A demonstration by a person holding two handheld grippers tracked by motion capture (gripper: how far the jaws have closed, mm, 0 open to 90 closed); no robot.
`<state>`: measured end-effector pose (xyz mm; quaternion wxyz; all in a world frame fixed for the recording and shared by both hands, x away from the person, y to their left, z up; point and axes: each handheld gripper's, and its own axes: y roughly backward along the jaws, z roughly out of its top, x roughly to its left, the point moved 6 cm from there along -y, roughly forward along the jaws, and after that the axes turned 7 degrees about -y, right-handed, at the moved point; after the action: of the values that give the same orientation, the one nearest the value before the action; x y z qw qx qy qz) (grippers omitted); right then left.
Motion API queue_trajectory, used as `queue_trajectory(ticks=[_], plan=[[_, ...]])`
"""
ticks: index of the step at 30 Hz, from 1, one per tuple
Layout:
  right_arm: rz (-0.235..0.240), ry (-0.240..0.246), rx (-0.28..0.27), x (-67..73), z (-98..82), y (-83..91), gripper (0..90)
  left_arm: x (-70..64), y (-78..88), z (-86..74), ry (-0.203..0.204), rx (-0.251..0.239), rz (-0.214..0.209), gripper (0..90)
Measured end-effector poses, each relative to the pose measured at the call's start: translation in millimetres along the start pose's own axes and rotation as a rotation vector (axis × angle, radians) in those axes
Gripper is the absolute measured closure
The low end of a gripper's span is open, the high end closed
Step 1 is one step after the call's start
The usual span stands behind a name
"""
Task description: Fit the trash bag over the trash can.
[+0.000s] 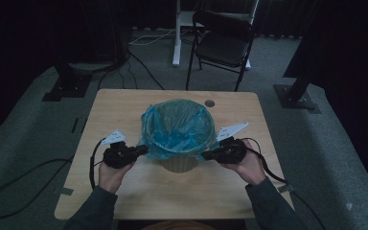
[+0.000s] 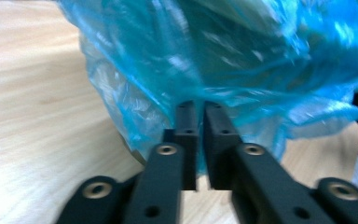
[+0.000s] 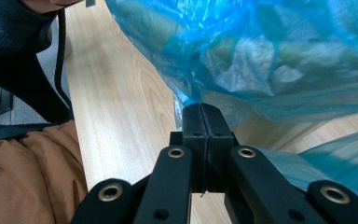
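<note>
Bag [image 1: 177,127] sits over the bin [image 1: 178,164] in the middle of the frame. Right gripper [image 3: 200,108] pinches its blue edge tight, and left gripper [image 2: 195,104] has let go a little, bag between its jaws. Pull both sides down slowly and evenly so it won't rip.

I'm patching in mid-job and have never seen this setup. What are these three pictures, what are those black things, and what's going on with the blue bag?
There is no robot arm here. A person at a wooden table holds a black two-jaw tool in each hand: the left gripper and the right gripper. The high view looks down from above the person's side. The other two pictures come from cameras riding on the grippers, looking along their jaws.

On the table stands a small bin lined with a blue plastic bag, its edge folded over the rim. In the right gripper view the right gripper is shut on the bag's edge. In the left gripper view the left gripper shows a narrow gap between its jaws, with bag film at the tips; whether it grips is unclear.
</note>
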<state>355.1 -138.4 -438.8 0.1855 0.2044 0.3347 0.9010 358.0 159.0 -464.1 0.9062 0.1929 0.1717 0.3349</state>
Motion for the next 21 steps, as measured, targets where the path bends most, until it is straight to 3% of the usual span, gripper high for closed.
queue_trajectory(ticks=[3, 9, 11, 14, 21], plan=[[-0.004, 0.013, -0.017, 1.0, 1.7, 8.4, 75.2, 5.1, 11.8, 6.8, 0.013, -0.051, 0.012, 72.1], [-0.013, 0.009, -0.085, -3.1, 4.1, 31.3, 66.5, 11.2, 28.7, 26.5, -0.003, -0.111, 0.035, 65.0], [-0.019, 0.003, -0.097, -5.0, 4.8, 34.7, 66.1, 11.2, 28.7, 26.5, -0.003, -0.111, 0.035, 64.0], [-0.043, -0.017, -0.156, -13.8, 10.9, 47.9, 64.6, 10.6, 28.0, 41.2, -0.023, -0.122, 0.036, 62.0], [-0.076, -0.047, -0.235, -26.0, 27.8, 55.0, 62.0, 10.4, 16.2, 56.5, -0.040, -0.112, 0.036, 59.3]])
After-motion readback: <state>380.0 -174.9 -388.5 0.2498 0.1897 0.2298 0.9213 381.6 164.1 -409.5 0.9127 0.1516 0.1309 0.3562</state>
